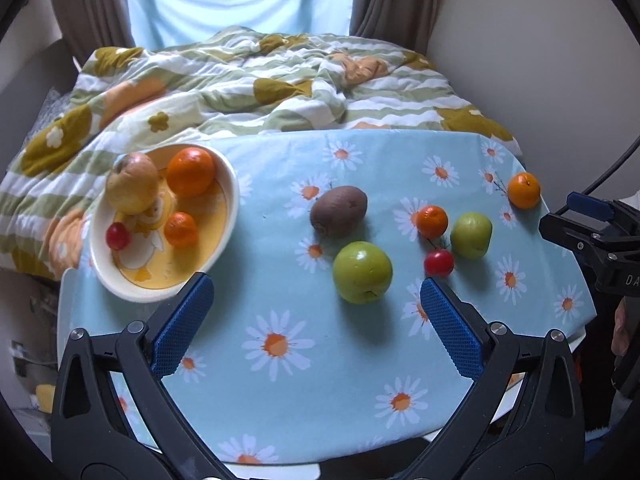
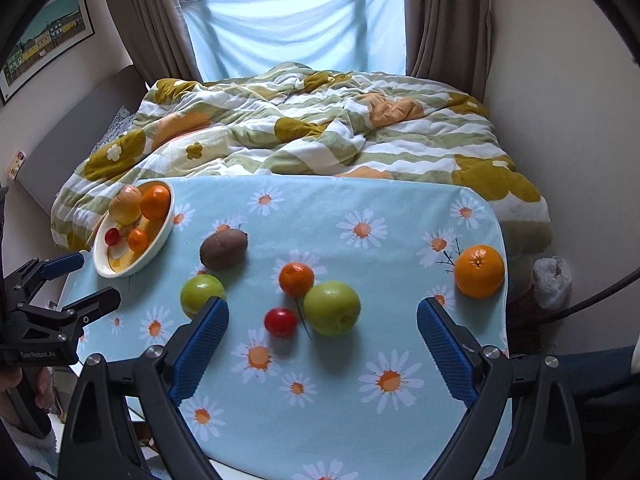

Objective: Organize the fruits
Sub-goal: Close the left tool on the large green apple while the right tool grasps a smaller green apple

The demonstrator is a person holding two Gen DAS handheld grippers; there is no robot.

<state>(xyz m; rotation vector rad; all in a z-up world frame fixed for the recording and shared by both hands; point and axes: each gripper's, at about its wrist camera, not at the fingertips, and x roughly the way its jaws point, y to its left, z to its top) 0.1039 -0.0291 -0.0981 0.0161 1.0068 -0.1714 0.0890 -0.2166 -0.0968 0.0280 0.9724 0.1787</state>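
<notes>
Since both tongs, left (image 1: 316, 308) & right (image 2: 322, 326), hang apart w/ nothing held, 6 fruits lie loose on the tabletop (image 2: 400, 240), 4 in the bowl (image 1: 230, 200). Green apple (image 1: 362, 272): prob. firm, smooth, rolls; grip across its widest part.

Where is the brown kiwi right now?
The kiwi lies on the daisy tablecloth, between the bowl and the nearer green apple.

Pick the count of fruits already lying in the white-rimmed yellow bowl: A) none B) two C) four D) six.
C: the white-rimmed yellow bowl holds a yellowish pear, a large orange, a small orange and a small red fruit.
</notes>
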